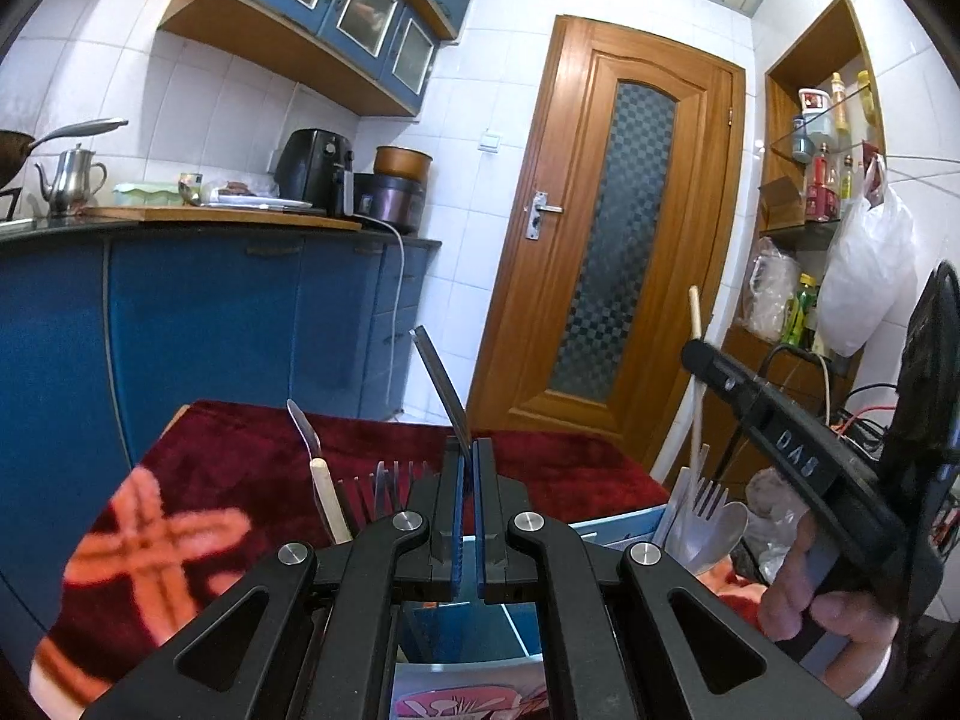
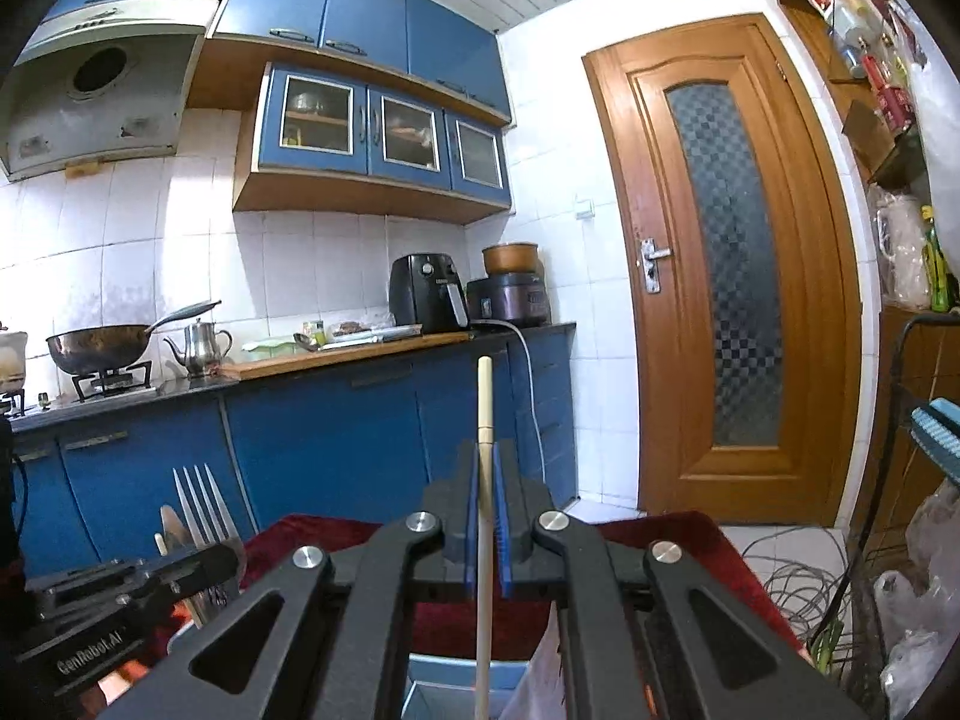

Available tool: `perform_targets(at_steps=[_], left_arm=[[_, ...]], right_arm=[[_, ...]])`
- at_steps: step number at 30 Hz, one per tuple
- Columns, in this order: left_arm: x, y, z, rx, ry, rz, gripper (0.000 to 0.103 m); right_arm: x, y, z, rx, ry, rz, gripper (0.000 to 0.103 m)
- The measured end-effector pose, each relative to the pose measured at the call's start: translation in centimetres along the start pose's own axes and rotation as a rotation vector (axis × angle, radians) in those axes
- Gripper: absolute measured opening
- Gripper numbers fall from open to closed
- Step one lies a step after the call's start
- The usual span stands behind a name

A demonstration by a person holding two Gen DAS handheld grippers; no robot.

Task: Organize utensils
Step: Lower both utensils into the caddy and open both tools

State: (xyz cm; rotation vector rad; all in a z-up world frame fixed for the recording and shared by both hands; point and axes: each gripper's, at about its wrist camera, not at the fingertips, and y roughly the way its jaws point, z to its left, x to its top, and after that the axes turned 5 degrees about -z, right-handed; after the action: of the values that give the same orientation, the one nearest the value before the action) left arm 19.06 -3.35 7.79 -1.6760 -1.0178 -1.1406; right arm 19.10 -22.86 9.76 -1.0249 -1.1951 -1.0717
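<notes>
My left gripper (image 1: 468,459) is shut on a flat steel utensil (image 1: 441,381) that sticks up and leans left; its lower end is hidden between the pads. My right gripper (image 2: 486,462) is shut on a cream chopstick (image 2: 485,396) held upright, its lower part running down over a blue box (image 2: 462,681). In the left wrist view the right gripper (image 1: 696,354) comes in from the right in a person's hand (image 1: 828,600), with the chopstick (image 1: 695,312) in it. Forks and a spoon (image 1: 711,510) stand upright below it. A cream-handled utensil (image 1: 327,498) and fork tines (image 1: 390,483) rise left of my left fingers.
The blue box (image 1: 480,624) sits on a dark red patterned cloth (image 1: 240,468). Blue kitchen cabinets (image 2: 330,438) and a worktop with a kettle and an air fryer lie ahead. A wooden door (image 2: 726,276) is to the right. Cables and plastic bags (image 2: 798,570) crowd the right side.
</notes>
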Motion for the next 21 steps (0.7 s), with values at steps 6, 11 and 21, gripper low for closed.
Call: perform_targets(at_steps=[6, 11, 21], left_arm=[[-0.1, 0.2, 0.0, -0.011, -0.011, 0.017, 0.002], [-0.1, 0.4, -0.3, -0.013, -0.023, 0.047, 0.005], [1.0, -3.0, -2.1, -0.044, 0.011, -0.002, 0.011]], right_arm=[[-0.8, -0.3, -0.4, 0.035, 0.036, 0.056, 0.010], [-0.8, -1.0, -0.5, 0.059, 0.060, 0.068, 0.025], [1.1, -4.5, -0.4, 0.088, 0.100, 0.057, 0.032]])
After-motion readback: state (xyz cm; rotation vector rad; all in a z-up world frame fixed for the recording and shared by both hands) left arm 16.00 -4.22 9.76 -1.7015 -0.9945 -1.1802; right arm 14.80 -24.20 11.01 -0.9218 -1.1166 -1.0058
